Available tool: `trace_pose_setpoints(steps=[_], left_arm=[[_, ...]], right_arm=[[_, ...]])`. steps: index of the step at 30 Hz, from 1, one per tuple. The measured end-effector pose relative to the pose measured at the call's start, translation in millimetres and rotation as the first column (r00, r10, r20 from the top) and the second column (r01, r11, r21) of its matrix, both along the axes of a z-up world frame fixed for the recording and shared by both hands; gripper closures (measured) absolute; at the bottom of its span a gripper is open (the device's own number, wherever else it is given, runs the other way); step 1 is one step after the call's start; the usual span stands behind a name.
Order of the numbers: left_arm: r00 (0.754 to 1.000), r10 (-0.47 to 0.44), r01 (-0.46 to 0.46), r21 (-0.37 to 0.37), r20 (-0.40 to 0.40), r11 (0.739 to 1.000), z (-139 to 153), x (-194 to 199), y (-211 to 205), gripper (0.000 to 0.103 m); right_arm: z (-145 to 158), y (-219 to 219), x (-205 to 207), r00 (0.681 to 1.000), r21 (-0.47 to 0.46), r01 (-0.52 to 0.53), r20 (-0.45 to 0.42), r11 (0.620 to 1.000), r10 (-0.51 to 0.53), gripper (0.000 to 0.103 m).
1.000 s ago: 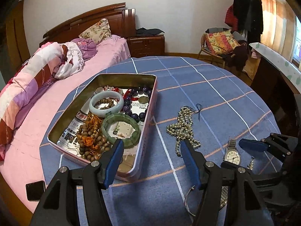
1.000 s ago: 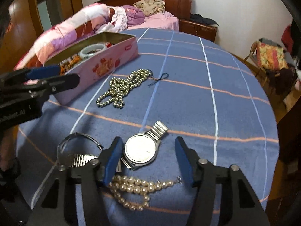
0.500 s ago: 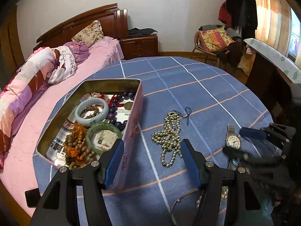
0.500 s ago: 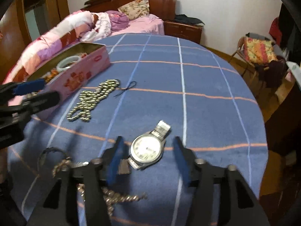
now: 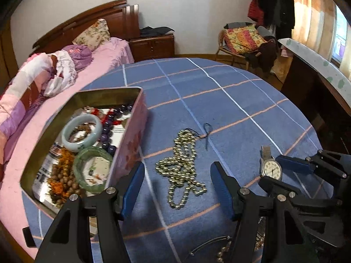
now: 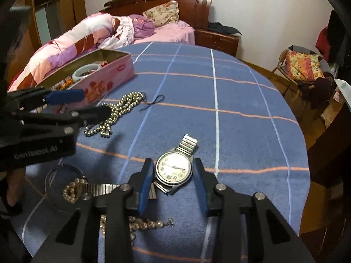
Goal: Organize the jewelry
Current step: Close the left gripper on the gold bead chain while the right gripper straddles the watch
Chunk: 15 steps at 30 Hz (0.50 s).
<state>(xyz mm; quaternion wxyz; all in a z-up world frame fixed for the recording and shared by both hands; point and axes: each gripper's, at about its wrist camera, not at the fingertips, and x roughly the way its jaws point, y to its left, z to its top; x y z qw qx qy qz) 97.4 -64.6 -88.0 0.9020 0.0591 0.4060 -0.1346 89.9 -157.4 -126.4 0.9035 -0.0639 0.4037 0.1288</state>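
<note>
Blue tablecloth point(image 6: 241, 92), right gripper point(image 6: 173, 171) jaws closing around watch point(image 6: 174, 168)

Daylight is admitted through the orange-striped curtained window point(image 5: 316, 15) at upper right; interior dim, edges strongly bowed, corners vignetted black, slight blur throughout.

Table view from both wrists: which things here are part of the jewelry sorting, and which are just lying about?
Part of the job:
- watch, between the closing right gripper
- silver bead necklace, ahead of the open left gripper
- pearl strand
- tin box of bangles and beads

Lying about:
- bed
- chair with cushion
- nightstand
</note>
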Motion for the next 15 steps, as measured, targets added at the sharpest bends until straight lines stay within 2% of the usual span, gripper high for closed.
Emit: trace_pose_setpoints(steps=[4,7,9,11,15], left_arm=[[1.0,-0.006,0.006,0.001,-0.024,1.0,-6.2,5.8,-3.6,0.043],[1.0,-0.002,0.002,0.031,-0.021,1.0,-7.5,11.3,-9.3,0.046],[1.0,0.003,-0.002,0.035,-0.018,0.999,-6.9,14.2,-10.4,0.049],[1.0,-0.005,0.006,0.045,-0.015,0.999,-5.4,15.8,-13.9,0.059],[1.0,-0.026,0.027,0.047,-0.016,0.999,-6.6,13.7,-20.2,0.059]], right_arm=[[0.9,-0.5,0.2,1.0,-0.003,0.003,0.01,1.0,-0.003,0.064],[1.5,-1.8,2.6,1.0,-0.001,0.006,0.015,1.0,-0.006,0.064],[1.3,-3.3,3.5,1.0,0.006,0.006,0.015,1.0,-0.006,0.064],[1.6,-3.4,2.4,1.0,0.01,0.004,0.019,1.0,-0.004,0.064],[1.6,-3.9,2.0,1.0,0.019,0.003,0.021,1.0,-0.003,0.064]])
